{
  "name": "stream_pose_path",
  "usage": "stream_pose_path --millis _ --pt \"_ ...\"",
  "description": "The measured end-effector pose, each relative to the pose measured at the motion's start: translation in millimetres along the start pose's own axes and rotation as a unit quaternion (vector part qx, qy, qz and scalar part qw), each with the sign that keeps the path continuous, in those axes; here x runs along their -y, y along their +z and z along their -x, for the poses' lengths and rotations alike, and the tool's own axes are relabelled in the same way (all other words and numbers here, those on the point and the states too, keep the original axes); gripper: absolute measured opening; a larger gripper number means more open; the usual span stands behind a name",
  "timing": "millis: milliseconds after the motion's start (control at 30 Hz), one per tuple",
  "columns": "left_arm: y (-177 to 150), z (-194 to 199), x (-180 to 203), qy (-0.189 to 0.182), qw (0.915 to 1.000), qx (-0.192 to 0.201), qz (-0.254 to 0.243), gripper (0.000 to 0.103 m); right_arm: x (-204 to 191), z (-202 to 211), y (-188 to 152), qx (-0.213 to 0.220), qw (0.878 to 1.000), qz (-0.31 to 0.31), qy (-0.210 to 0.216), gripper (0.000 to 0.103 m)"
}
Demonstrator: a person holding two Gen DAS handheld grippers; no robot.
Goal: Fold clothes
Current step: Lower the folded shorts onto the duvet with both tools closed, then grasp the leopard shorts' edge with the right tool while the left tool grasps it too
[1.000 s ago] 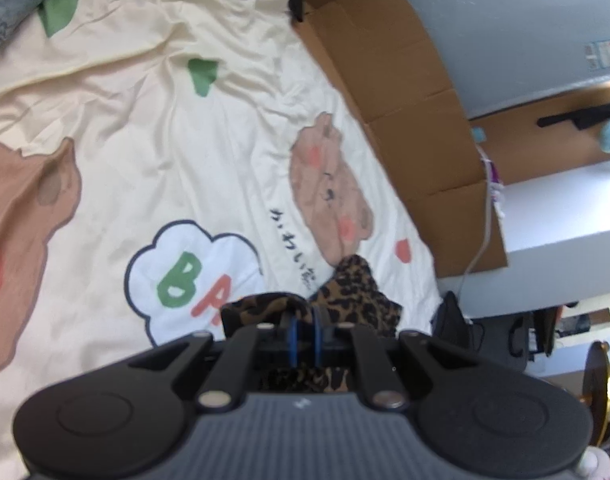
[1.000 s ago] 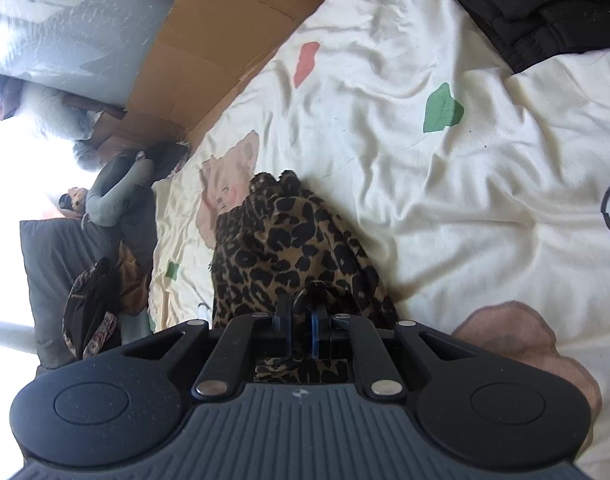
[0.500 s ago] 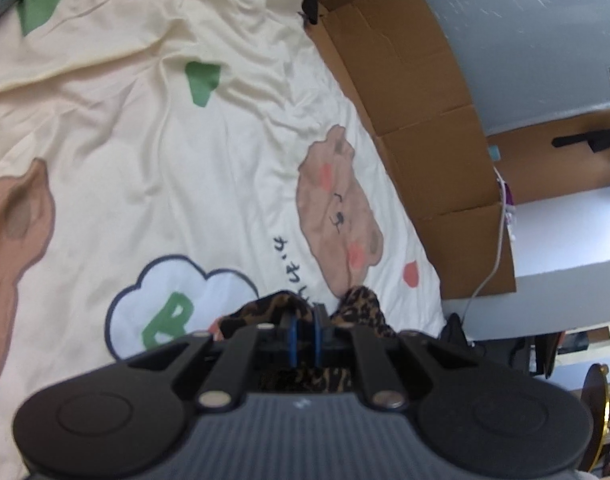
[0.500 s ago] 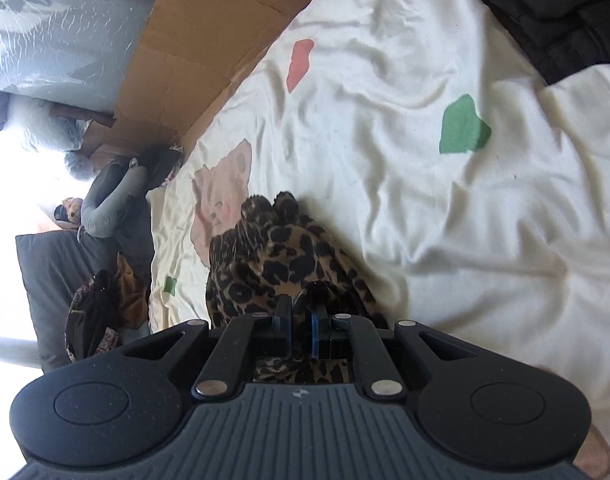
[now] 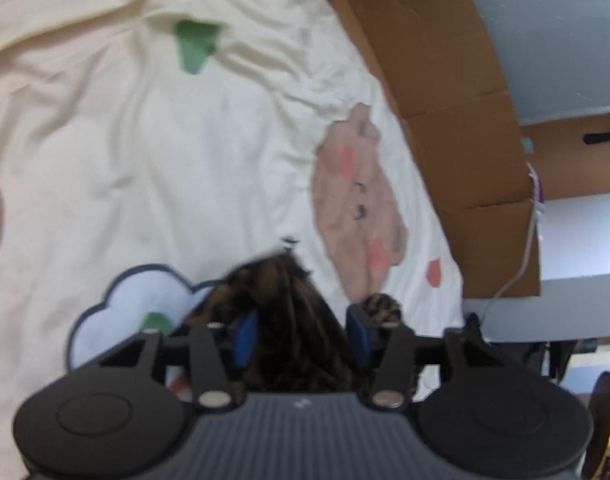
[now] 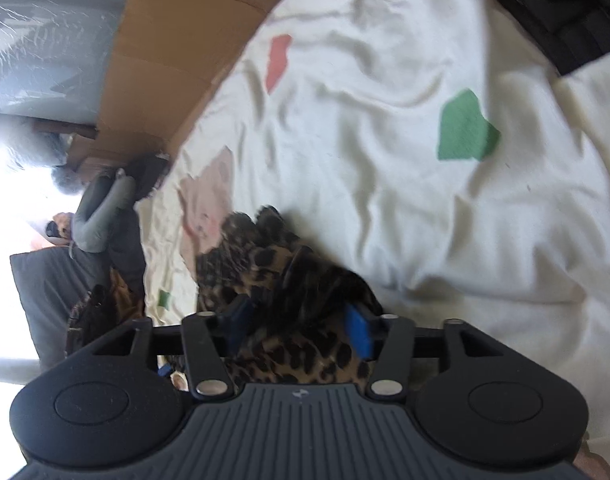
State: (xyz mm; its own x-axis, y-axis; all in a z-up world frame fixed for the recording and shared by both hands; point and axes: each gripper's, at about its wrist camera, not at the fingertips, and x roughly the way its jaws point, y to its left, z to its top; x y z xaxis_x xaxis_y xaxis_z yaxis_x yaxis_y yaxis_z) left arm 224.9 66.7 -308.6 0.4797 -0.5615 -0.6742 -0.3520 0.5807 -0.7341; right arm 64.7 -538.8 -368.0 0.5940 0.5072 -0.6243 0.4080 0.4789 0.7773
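A leopard-print garment point(image 5: 289, 312) lies bunched on the cream cartoon-print bedsheet point(image 5: 145, 140). My left gripper point(image 5: 301, 334) hangs right over it, its jaws opening, blue pads apart, with the cloth loose between them. In the right wrist view the same leopard-print garment point(image 6: 273, 264) sits under my right gripper point(image 6: 299, 326), whose jaws are also opening. Fabric lies between its blue pads, and the pads do not pinch it. The part of the garment below each gripper body is hidden.
Flattened cardboard point(image 5: 445, 100) lines the bed's edge, with a white cable point(image 5: 521, 264) hanging beside it. Dark clothing point(image 6: 553, 4) lies at the top of the sheet. A grey cushion and a bag point(image 6: 85, 272) sit past the bed's far side.
Both grippers held the leopard-print garment pinched shut before; now both have spread their jaws and released the cloth. Both have also sunk lower toward the sheet.
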Motion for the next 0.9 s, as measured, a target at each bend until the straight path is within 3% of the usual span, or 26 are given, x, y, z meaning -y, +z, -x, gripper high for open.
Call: stream_pose_path --millis 167,300,567,700,900 --pt "5 6 13 -0.006 0.9998 0.016 -0.013 0.052 -10 5 5 0.016 1.000 0.013 -0.009 0.062" --pt "5 10 28 0.044 0.9951 0.023 -0.086 0.051 -16 12 4 0.038 0.997 0.048 -0.040 0.062" --pt "2 3 39 0.140 0.9684 0.010 -0.206 0.049 -22 6 5 0.042 0.985 0.128 -0.112 0.056" --pt "0 -8 37 0.171 0.9577 0.004 -0.231 0.049 -27 -5 3 0.035 0.978 0.159 -0.132 0.054" --pt "-3 -28 36 0.208 0.9381 -0.012 -0.277 0.044 -34 -22 3 0.024 0.967 0.201 -0.156 0.042"
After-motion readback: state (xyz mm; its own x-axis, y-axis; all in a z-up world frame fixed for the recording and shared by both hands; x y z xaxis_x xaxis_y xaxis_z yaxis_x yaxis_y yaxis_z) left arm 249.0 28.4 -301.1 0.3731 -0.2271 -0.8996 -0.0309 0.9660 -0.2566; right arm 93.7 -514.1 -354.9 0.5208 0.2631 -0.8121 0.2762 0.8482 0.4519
